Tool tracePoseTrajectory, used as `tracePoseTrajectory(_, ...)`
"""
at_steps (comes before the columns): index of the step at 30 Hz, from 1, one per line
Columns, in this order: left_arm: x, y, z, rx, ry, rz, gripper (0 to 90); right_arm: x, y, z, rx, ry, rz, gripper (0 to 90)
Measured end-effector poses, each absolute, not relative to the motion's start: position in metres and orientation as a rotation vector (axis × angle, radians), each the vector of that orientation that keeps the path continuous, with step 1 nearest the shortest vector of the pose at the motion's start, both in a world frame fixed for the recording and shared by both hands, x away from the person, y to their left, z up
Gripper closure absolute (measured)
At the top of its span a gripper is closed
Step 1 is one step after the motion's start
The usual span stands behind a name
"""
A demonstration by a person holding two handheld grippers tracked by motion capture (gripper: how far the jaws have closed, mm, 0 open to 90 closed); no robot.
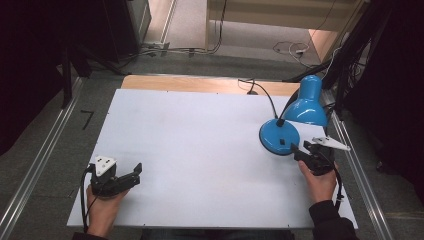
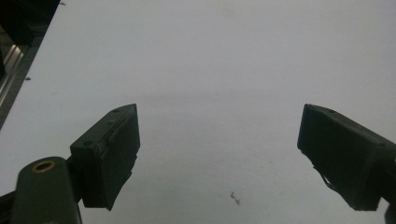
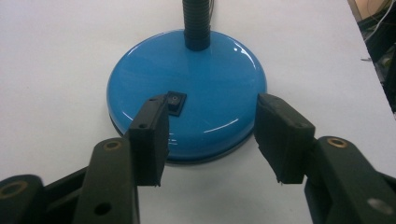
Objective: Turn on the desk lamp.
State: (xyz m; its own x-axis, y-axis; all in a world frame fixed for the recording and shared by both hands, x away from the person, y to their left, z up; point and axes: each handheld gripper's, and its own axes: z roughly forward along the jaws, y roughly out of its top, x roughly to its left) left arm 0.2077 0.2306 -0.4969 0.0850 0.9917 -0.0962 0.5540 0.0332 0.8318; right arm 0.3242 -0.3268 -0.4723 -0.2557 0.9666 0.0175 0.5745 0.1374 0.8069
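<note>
A blue desk lamp stands at the table's right side, with its round base (image 1: 279,136) on the white sheet and its shade (image 1: 307,102) behind. In the right gripper view the base (image 3: 196,74) carries a small black rocker switch (image 3: 176,101) and a black gooseneck (image 3: 196,23). My right gripper (image 3: 212,130) is open, its jaws spread just over the near rim of the base, the left jaw close beside the switch. From above, that gripper (image 1: 301,148) sits at the base's near edge. My left gripper (image 1: 134,176) rests at the front left, open (image 2: 219,149) with bare table between the jaws.
The white table sheet (image 1: 200,150) spans the wooden tabletop (image 1: 200,82). The lamp's black cord (image 1: 265,95) runs off the far edge. Metal rails (image 1: 40,160) flank both sides. Cables lie on the floor (image 1: 290,48) beyond the table.
</note>
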Motion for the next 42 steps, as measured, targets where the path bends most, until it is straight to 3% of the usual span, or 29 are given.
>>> tracePoseTrajectory(21,0.208,0.232,-0.497,1.615,1.559,0.738,13.5,0.352,-0.317,-0.469,1.504,1.857,1.024,68.1)
tracePoseTrajectory(31,0.207,0.232,-0.497,1.615,1.558,0.737,13.5,0.355,-0.308,-0.474,1.461,1.902,1.082,87.7)
tracePoseTrajectory(42,0.207,0.232,-0.497,1.614,1.559,0.736,13.6,0.357,-0.305,-0.480,1.482,1.916,1.072,88.2)
